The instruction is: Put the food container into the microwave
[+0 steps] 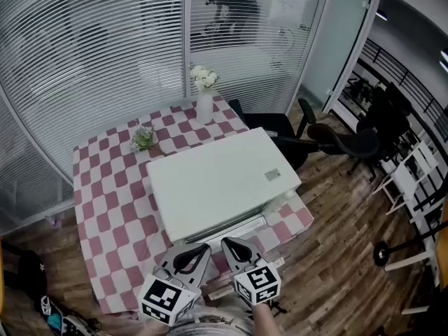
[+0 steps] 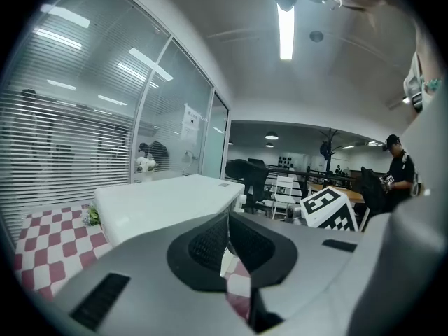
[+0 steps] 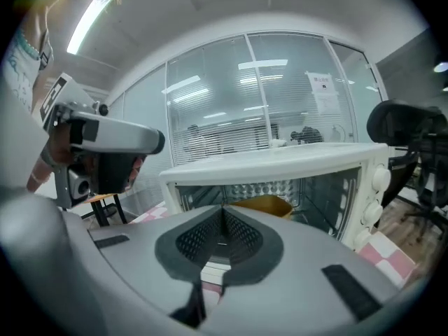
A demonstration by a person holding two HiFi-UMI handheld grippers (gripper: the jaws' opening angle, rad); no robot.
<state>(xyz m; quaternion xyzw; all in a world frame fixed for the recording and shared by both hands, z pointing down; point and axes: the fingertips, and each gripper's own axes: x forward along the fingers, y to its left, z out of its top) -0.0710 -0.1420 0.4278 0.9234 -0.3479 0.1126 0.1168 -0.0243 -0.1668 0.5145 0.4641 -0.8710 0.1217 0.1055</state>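
A white microwave stands on the pink-checked table, its front turned toward me. In the right gripper view its cavity is open, and a yellow-brown food container sits inside. The head view hides the container under the microwave's top. Control knobs line the right side of the front. My left gripper and right gripper hover side by side just in front of the microwave, both shut with nothing between the jaws. The left gripper sees the microwave from its corner.
A white vase of flowers and a small plant stand on the table behind the microwave. Black office chairs are to the right, white chairs further right. A glass wall with blinds runs behind, a person beyond it.
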